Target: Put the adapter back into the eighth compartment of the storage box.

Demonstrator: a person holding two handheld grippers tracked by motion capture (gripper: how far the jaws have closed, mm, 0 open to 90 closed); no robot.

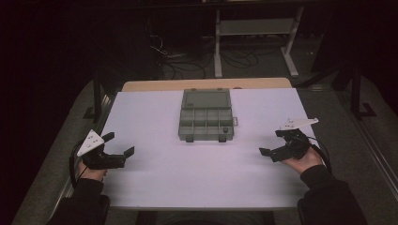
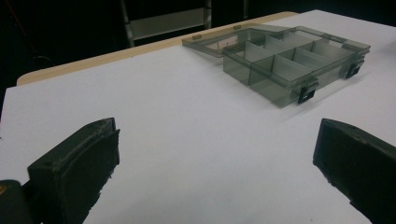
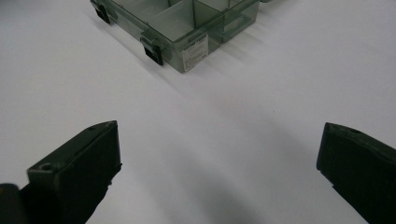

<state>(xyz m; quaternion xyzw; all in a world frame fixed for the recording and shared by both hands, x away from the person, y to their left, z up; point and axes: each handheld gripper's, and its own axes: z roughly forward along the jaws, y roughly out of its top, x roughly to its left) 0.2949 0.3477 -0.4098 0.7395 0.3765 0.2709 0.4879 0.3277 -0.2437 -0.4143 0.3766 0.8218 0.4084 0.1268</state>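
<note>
A smoky grey plastic compartment box lies open in the middle of the white table top, its lid folded back toward the far edge. Dividers split the box into several cells, and two dark latches hang on its near wall. My left gripper rests low at the table's left side, jaws wide apart with nothing between them. My right gripper sits at the right side, also open and empty. The box corner lies well ahead of the right jaws.
A wooden table edge shows beyond the white sheet. Behind it stand a white metal frame and loose cables on a dark floor. A small dark item sits in one near-right cell.
</note>
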